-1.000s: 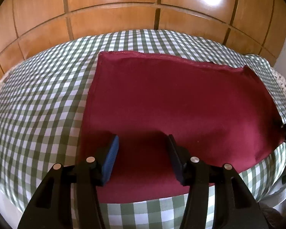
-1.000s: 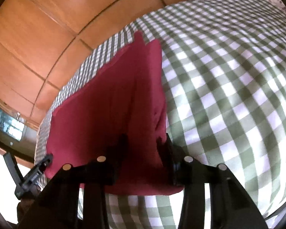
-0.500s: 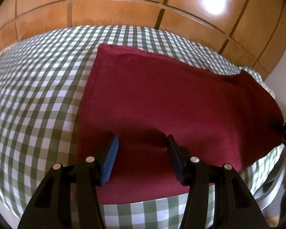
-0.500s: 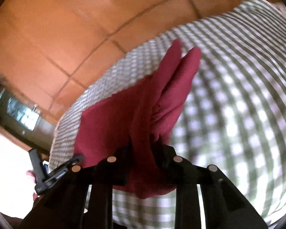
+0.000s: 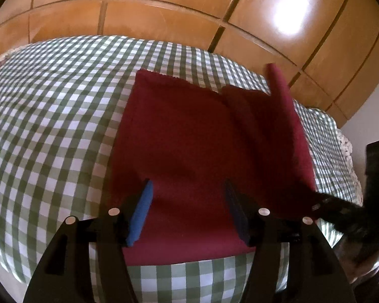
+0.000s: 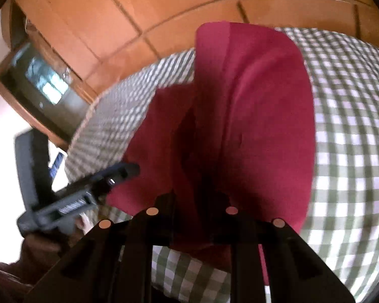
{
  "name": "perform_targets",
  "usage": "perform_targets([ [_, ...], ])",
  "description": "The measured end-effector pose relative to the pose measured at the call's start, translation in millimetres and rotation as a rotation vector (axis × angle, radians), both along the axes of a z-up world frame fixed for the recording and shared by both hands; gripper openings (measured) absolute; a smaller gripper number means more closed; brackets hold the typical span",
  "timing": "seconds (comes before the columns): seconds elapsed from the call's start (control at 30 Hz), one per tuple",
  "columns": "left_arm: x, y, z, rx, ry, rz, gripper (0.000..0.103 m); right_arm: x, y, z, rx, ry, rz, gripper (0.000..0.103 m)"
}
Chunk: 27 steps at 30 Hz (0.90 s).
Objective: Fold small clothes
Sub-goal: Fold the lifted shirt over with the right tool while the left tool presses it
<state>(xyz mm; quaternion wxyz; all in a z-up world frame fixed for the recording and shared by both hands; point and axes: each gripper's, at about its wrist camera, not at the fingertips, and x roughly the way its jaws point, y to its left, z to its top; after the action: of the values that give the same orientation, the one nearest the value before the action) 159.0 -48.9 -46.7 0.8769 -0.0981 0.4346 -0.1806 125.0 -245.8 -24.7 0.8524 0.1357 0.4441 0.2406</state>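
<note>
Gingham bedcover [image 5: 50, 116] fills the left wrist view below wooden panels [image 5: 164, 5]; left claw [image 5: 188, 212] hovers released over the red cloth [image 5: 179, 136]. Right wrist view: right claw [image 6: 197, 202], apparently clenched on the cloth's lifted edge, near a dark screen [image 6: 38, 80].

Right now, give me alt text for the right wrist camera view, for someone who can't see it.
The right gripper is shut on a dark red cloth, lifting its edge up off a green-and-white checked tablecloth. The left gripper reaches in from the left beside the cloth, with orange wooden panels behind.
</note>
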Motion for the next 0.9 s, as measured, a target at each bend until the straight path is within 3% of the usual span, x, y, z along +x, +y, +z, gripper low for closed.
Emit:
perform_targets([
  [0.07,0,2,2,-0.022,0.001,-0.011,0.059,0,4,-1,-0.025,-0.012,0.003,0.017],
  [0.13,2,4,6,-0.077,0.008,-0.030,0.068,-2,5,-1,-0.037,-0.020,0.006,0.017],
  [0.27,15,6,14,-0.215,0.048,-0.051,0.073,-1,4,-2,-0.042,-0.034,0.003,0.017],
  [0.43,38,-21,28,-0.307,0.072,-0.163,0.081,-3,9,-2,-0.052,-0.075,0.005,0.021],
  [0.5,50,-38,26,-0.319,0.096,-0.217,0.089,-7,6,-3,-0.019,-0.081,0.021,0.031],
  [0.63,75,-68,7,-0.293,0.201,-0.246,0.089,-15,-2,-5,0.020,-0.089,0.032,0.037],
  [0.7,81,-76,5,-0.349,0.245,-0.267,0.089,-19,-7,-6,0.053,-0.093,0.046,0.052],
  [0.77,84,-89,11,-0.354,0.231,-0.296,0.089,-23,-7,-8,0.061,-0.100,0.059,0.059],
  [0.8,84,-97,14,-0.325,0.215,-0.308,0.088,-24,-7,-9,0.062,-0.100,0.062,0.059],
  [0.87,83,-111,13,-0.243,0.196,-0.318,0.056,-26,-9,-10,0.065,-0.104,0.065,0.061],
  [0.9,83,-120,11,-0.178,0.189,-0.317,0.048,-27,-10,-9,0.070,-0.106,0.067,0.063],
])
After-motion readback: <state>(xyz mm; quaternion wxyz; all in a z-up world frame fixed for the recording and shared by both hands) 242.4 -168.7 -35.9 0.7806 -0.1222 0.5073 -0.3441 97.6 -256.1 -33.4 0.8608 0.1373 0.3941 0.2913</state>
